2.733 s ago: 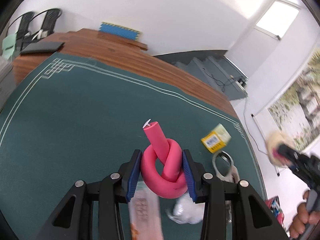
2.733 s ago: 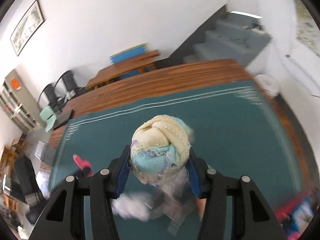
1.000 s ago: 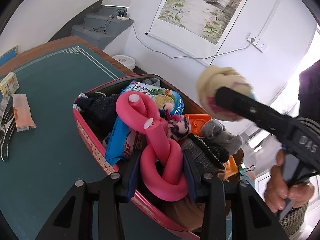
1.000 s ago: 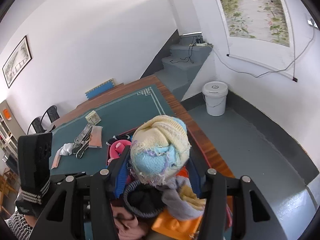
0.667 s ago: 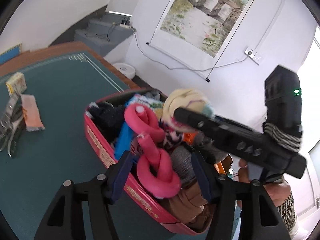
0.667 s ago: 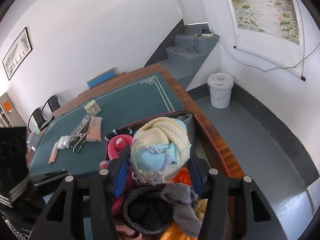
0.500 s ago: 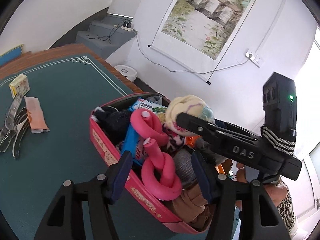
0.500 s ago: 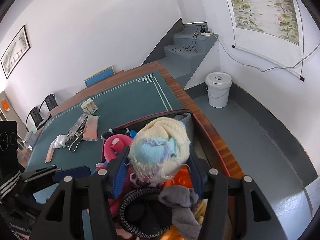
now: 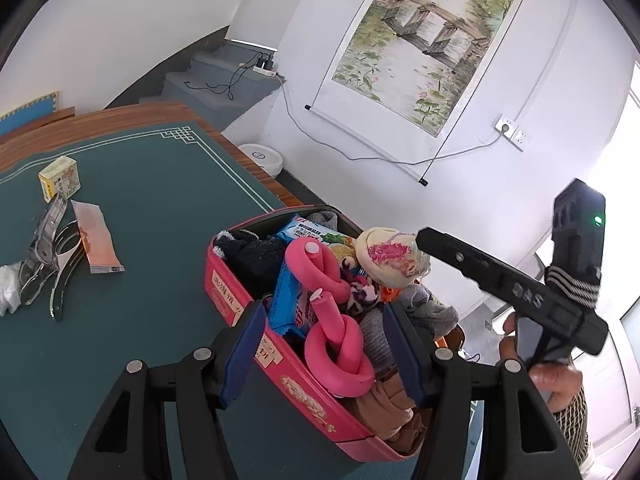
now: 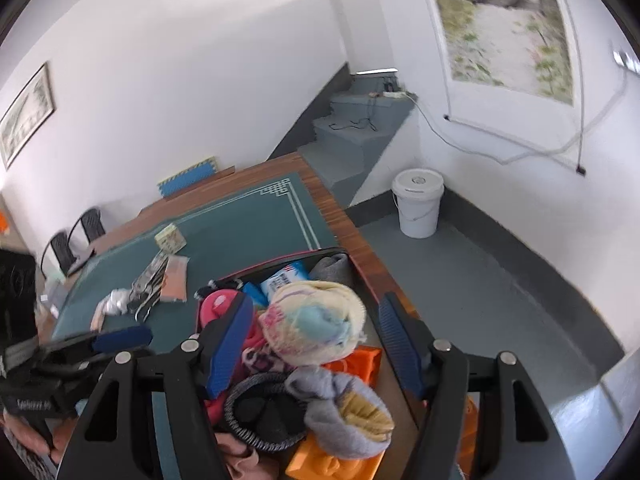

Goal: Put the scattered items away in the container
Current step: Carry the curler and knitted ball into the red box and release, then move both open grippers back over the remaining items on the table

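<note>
Table (image 9: 132,184): wooden top under a dark green mat with a pale border line; it fills the 9 o'clock half of the left wrist view.
Container (image 9: 256,344): a red box at the table's edge, packed full; it sits centre in the left wrist view and toward 6 o'clock in the right wrist view (image 10: 320,254).
Left gripper (image 9: 324,354): fingers spread wide and empty, above the near wall of the container.
Right gripper (image 10: 310,346): fingers parted, not clamping anything; a hand (image 9: 556,380) holds its handle at 4 o'clock in the left wrist view.
Pink foam tube (image 9: 338,340): knotted, lying in the container between the left fingers without touching them.
Yarn ball (image 10: 316,326): cream, blue and pink, resting on top of the pile between the right fingers; whether it touches a pad I cannot tell.
Grey sock bundle (image 10: 344,412): in the container at 6 o'clock of the yarn ball.
Metal tongs (image 9: 44,252): on the mat at 9 o'clock.
Orange sachet (image 9: 96,242): touching the tongs.
Small yellow box (image 9: 60,178): just beyond them, at 10 o'clock.
</note>
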The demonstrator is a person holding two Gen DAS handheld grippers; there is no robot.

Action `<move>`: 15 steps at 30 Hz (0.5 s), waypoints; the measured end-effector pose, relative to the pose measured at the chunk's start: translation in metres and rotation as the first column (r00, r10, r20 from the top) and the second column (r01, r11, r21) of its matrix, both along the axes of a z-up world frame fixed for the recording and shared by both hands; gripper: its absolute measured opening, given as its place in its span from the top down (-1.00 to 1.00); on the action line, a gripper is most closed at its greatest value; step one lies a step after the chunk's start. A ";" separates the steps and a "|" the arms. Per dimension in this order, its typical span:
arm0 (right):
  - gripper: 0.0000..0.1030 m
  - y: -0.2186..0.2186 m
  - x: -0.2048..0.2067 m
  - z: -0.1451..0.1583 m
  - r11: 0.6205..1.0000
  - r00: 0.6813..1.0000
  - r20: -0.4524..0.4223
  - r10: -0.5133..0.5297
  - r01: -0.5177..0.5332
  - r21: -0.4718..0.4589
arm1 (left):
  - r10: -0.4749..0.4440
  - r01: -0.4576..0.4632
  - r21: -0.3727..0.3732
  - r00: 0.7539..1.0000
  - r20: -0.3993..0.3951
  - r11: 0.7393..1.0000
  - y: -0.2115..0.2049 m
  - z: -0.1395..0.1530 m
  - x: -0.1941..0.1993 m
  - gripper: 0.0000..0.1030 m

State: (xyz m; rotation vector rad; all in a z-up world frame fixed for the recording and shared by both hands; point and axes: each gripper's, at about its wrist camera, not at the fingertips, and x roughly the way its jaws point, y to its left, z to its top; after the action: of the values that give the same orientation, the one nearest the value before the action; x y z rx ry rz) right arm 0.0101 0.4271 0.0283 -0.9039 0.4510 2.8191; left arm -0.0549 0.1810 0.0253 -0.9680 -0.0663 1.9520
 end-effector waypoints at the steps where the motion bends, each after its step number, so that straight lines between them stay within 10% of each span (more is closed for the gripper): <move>1: -0.12 0.002 0.001 0.001 1.000 1.000 -0.004 -0.005 0.005 -0.006 | 0.001 -0.001 -0.001 1.000 -0.001 1.000 -0.001 0.000 0.000 -0.22; 15: 0.12 -0.001 -0.025 -0.016 1.000 0.996 0.093 0.006 -0.004 -0.024 | 0.006 -0.006 -0.038 1.000 0.017 0.999 -0.004 -0.013 -0.002 -0.22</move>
State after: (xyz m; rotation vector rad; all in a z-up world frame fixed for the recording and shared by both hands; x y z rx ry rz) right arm -0.0148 0.4264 0.0127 -1.0374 0.4711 2.7675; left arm -0.0568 0.1766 0.0118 -1.0106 -0.0423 1.9568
